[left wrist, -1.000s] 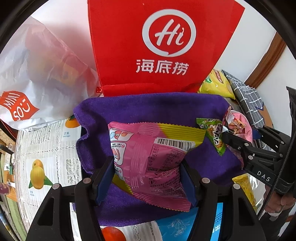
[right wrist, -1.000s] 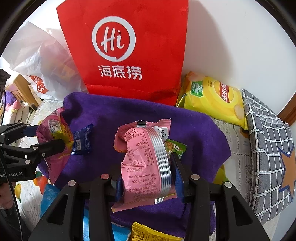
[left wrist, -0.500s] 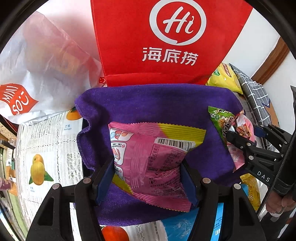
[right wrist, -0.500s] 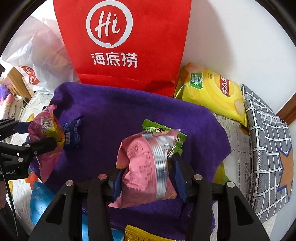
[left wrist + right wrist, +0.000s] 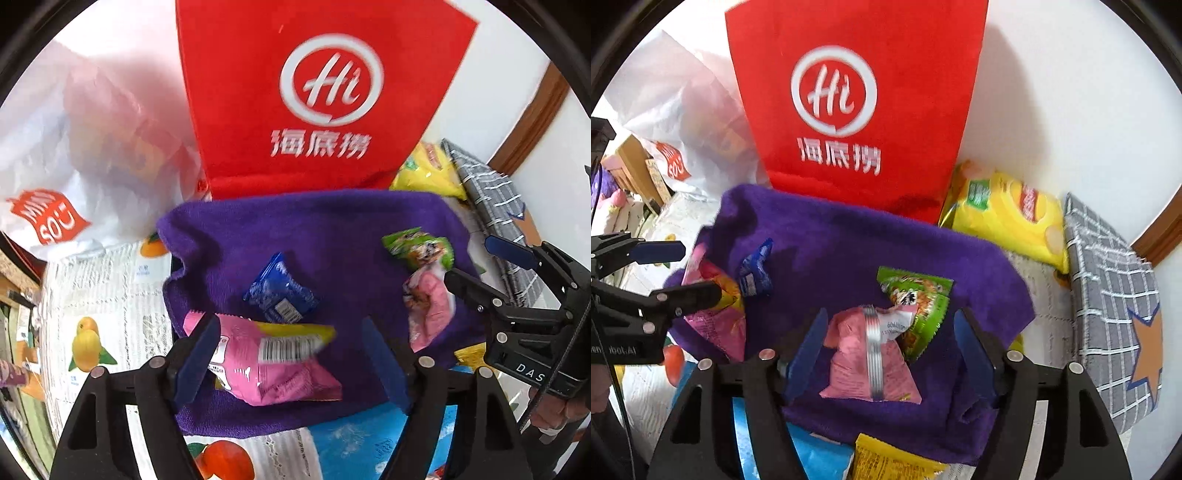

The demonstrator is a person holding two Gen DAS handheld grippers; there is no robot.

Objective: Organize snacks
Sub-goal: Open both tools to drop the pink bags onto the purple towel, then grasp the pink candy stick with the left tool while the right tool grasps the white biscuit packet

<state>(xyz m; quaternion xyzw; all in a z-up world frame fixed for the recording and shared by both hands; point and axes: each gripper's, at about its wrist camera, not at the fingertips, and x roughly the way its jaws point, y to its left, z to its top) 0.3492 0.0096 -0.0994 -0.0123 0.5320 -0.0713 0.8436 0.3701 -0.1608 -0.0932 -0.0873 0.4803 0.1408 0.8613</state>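
Left wrist view: the left tongs stand parted, their jaws having just been opening, and the pink-and-yellow snack packet lies between them on the purple towel, touching the left pad but clear of the other. Just beyond it on the towel lies a small blue packet. At the right edge the right tongs reach in over a pink packet and a green packet that lies against it.

Right wrist view: the right tongs have also just been opening; the pink packet rests on the towel between the pads, neither of which presses on it, and the green packet overlaps its upper right corner. Under the towel's near edge show a yellow wrapper and a blue pack.

Behind the towel a red paper bag stands upright against the white wall. To its left sits a white plastic bag, to its right a yellow crisp bag and a grey checked cushion. The surface wears a fruit-printed cover.
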